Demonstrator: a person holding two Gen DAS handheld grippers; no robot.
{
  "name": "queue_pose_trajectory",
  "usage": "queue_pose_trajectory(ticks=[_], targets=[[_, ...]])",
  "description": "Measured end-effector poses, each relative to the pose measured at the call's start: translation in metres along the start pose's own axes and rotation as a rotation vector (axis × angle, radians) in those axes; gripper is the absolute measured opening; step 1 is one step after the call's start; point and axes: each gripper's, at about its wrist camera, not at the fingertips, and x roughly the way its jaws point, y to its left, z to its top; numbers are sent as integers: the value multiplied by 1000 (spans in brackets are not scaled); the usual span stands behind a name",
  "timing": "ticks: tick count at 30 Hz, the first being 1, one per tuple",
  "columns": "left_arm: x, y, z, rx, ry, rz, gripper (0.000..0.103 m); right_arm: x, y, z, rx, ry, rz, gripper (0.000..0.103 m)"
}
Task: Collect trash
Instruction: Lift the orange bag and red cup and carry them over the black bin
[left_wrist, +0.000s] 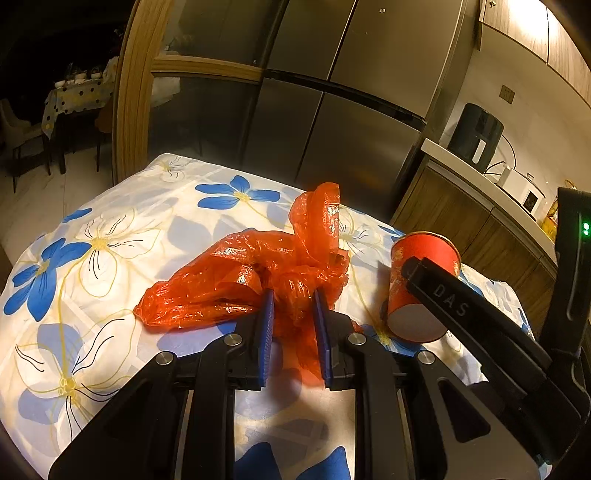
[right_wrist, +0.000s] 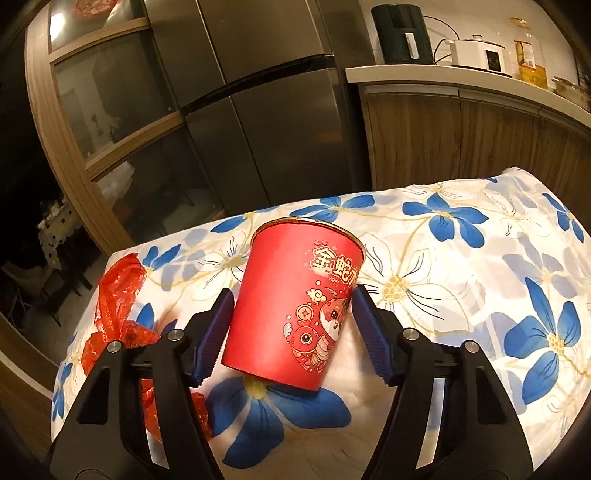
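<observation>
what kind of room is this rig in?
Most likely a home kitchen: a tall steel multi-door fridge, a wood-fronted counter carrying a white cooker and a dark appliance, plus a table under a blue-flowered cloth.

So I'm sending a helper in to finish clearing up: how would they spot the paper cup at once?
Find the table with the blue-flower cloth in front of the big steel fridge. On it the cup leans between the jaws of the right gripper, with a crumpled red plastic bag beside it. Both are red, but only the cup is stiff, gold-rimmed and printed with cartoon figures.
</observation>
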Motion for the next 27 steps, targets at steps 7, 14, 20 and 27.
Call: queue_pose_trajectory(ticks=[7,14,20,27], targets=[[-2,-2,0,10,-7,10,20,-24,-20,-1,2,-34,-24,59],[-20,-31,-5,79,-16,-14,20,-67,-55,-3,11,-84,-49,59],[-44,-77,-15,168,-33,-62,20,-117,-97,-6,26,-145,-82,59],[-63,-147,-41,243,-15,-161,20,-173,-155,-9,56,-206,-144,59]])
